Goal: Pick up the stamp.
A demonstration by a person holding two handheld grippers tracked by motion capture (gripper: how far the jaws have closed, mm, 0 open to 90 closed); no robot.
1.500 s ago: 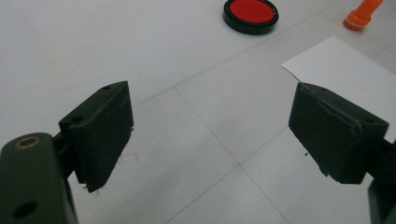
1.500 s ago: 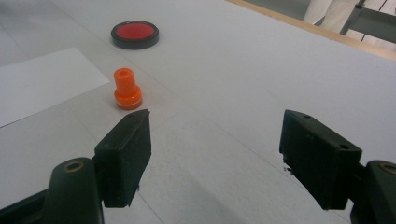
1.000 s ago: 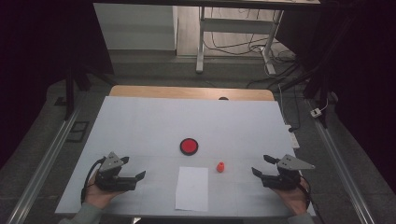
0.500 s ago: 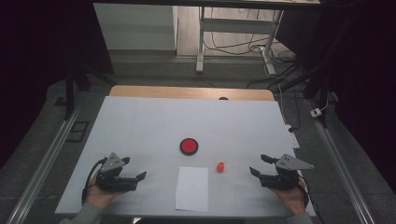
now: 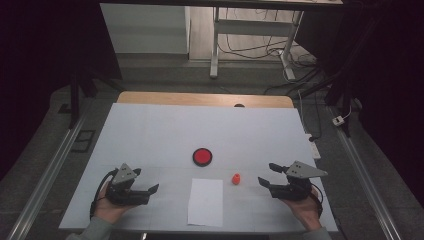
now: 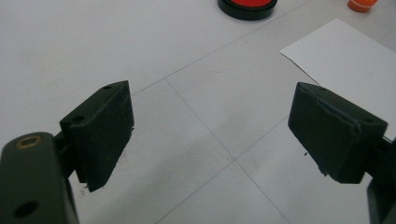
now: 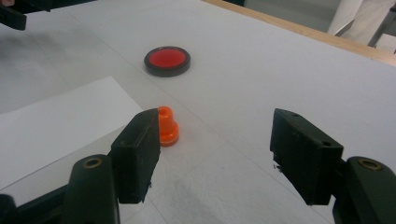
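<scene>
White table [image 5: 165, 130] in dark room, red-filled black dish [image 5: 202, 156] just behind paper sheet [image 5: 205, 201], orange cap [image 5: 236, 178] beside; left tool [image 5: 150, 190] and right tool [image 5: 265, 175] both spread apart, empty.

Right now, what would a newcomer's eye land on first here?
Probably the red disc in a black rim at the table's middle, with the small orange stamp-like piece just right of the white paper sheet. The left gripper and right gripper, both open, flank them near the front edge.

The worktop [image 5: 150, 135] is white. On it lie a round red disc [image 5: 202, 156], a small orange piece [image 5: 236, 178] and a white paper sheet [image 5: 206, 201] near the front edge.
</scene>
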